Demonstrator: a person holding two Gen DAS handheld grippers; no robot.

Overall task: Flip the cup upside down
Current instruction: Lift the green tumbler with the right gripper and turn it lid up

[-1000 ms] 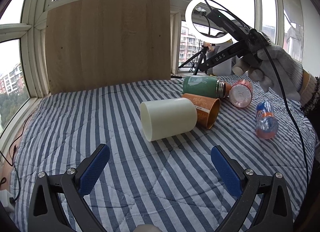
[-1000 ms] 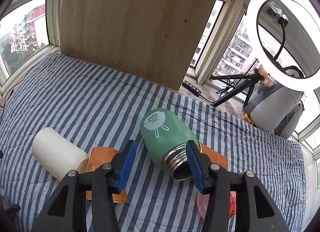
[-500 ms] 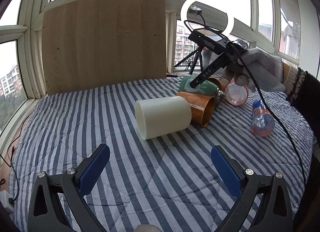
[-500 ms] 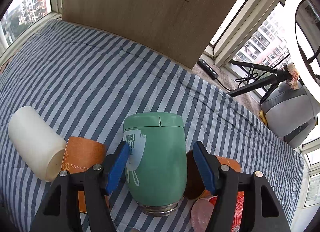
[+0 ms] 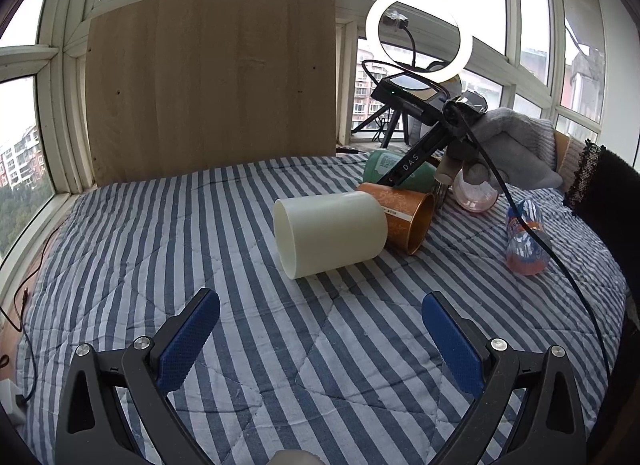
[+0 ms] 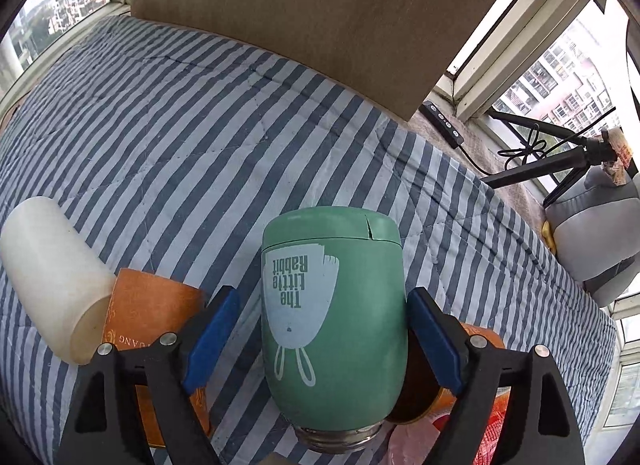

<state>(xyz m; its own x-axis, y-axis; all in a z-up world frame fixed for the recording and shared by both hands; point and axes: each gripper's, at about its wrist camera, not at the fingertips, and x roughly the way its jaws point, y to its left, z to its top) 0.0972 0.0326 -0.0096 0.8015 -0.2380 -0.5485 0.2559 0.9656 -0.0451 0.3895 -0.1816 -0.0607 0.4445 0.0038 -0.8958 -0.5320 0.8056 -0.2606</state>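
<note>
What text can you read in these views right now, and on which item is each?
"The Little Rabbit", upside down in the right wrist view: on the green cup, between the right gripper's jaws.
"DAS": on that gripper's black arm, seen from the left wrist.
"...ANG", start cut off: on the orange cup.
Small print on the orange cup's side and the bottle's label: too blurred to read.

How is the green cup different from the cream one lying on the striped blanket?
The green cup has a white rabbit print and a bare metal threaded neck; the cream cup is plain. The green cup sits between the right gripper fingers; the cream cup lies alone, ahead of the open left gripper. Both lie on their sides.
</note>
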